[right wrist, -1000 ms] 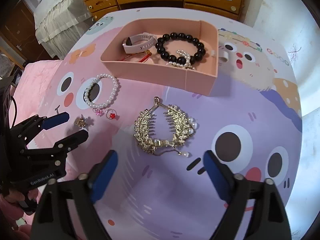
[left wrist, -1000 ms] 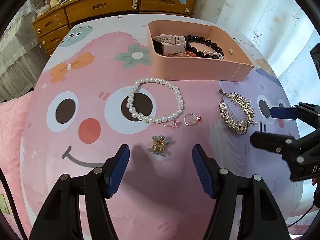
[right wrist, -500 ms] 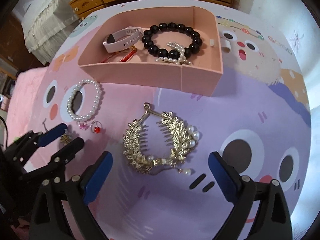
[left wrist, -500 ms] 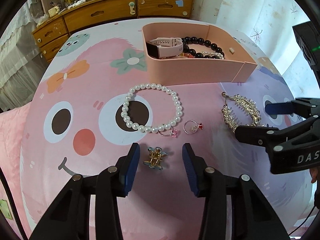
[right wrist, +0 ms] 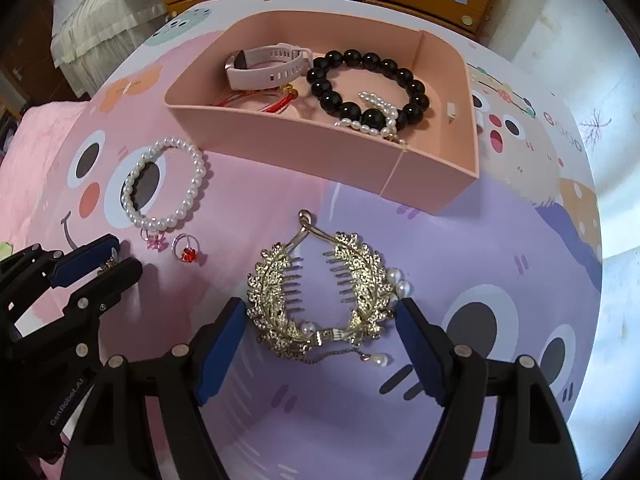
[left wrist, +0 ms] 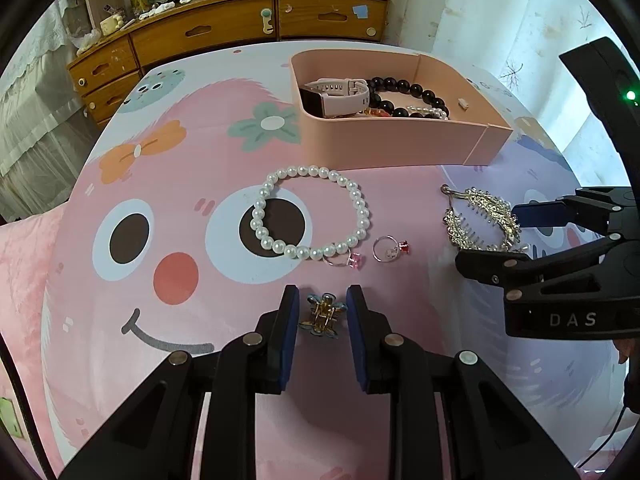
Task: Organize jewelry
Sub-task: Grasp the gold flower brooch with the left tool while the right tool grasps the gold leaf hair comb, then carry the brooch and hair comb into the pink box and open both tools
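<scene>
My left gripper (left wrist: 322, 304) has its pads closed around a small gold and blue hair claw (left wrist: 322, 315) lying on the cartoon mat. My right gripper (right wrist: 320, 312) is open, its pads on either side of a large gold leaf hair comb (right wrist: 326, 300), not touching it. A white pearl bracelet (left wrist: 312, 212), a pink-stone ring (left wrist: 345, 260) and a red-stone ring (left wrist: 390, 249) lie between the claw and the pink box (left wrist: 392, 144). The box holds a pink watch (left wrist: 338, 96), a black bead bracelet (right wrist: 368, 84), a small pearl piece and a red cord.
The cartoon-face mat (left wrist: 168, 216) covers the whole table. A wooden dresser (left wrist: 240, 24) stands behind it. A curtain (left wrist: 500, 20) hangs at the right, and a bed with lace cover (right wrist: 92, 12) is at the left.
My left gripper moved forward and its jaws narrowed around the small hair claw. My right gripper moved forward so that its open pads flank the gold comb.
</scene>
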Demonstrator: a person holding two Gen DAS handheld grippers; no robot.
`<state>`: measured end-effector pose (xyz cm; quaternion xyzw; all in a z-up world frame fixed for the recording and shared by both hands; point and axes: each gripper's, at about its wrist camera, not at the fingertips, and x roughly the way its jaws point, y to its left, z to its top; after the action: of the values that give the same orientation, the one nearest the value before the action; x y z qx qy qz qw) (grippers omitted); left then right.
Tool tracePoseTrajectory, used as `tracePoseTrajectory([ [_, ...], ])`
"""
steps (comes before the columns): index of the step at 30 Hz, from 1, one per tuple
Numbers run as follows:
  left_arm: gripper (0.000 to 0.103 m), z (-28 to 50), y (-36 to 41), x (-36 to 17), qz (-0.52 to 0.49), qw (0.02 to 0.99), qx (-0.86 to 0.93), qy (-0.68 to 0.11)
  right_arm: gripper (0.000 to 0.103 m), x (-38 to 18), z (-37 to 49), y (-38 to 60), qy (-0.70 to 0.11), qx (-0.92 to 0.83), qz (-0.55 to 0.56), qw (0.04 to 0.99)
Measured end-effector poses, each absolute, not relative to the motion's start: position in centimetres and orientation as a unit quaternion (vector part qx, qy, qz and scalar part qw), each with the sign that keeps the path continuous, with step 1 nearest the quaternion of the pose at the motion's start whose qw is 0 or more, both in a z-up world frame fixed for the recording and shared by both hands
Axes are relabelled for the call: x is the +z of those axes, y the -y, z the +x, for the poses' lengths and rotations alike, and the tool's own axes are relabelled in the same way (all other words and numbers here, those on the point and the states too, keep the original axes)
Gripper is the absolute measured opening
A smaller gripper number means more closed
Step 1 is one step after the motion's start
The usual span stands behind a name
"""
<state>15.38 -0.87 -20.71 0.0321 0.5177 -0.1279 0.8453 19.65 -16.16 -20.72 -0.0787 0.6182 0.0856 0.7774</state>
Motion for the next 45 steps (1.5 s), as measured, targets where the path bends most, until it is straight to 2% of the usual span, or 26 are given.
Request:
tracePoseTrajectory([
  [2,0.022,15.3,0.7,-20.6,0.026,0.846,-0.130,-0.516,0.074,-20.8,19.5,16.3,-0.616,0.086,-0.078,0.779],
  [22,0.022,14.9,-1.0,-18.4,0.016,0.856,-0.141,-0.497,0.073,-18.4,17.9,15.6,-0.595,0.100,-0.038,0.796],
  [36,0.022,17.0,-0.6,-13.9,0.025,0.869,-0.181,-0.460,0.073,-12.8,17.1,16.6,-0.549,0.088,0.006,0.831],
  [45,0.022,18.9,0.8,-12.0,0.030,0.874,-0.200,-0.443,0.073,-7.5,19.0,18.0,-0.486,0.085,0.015,0.869],
])
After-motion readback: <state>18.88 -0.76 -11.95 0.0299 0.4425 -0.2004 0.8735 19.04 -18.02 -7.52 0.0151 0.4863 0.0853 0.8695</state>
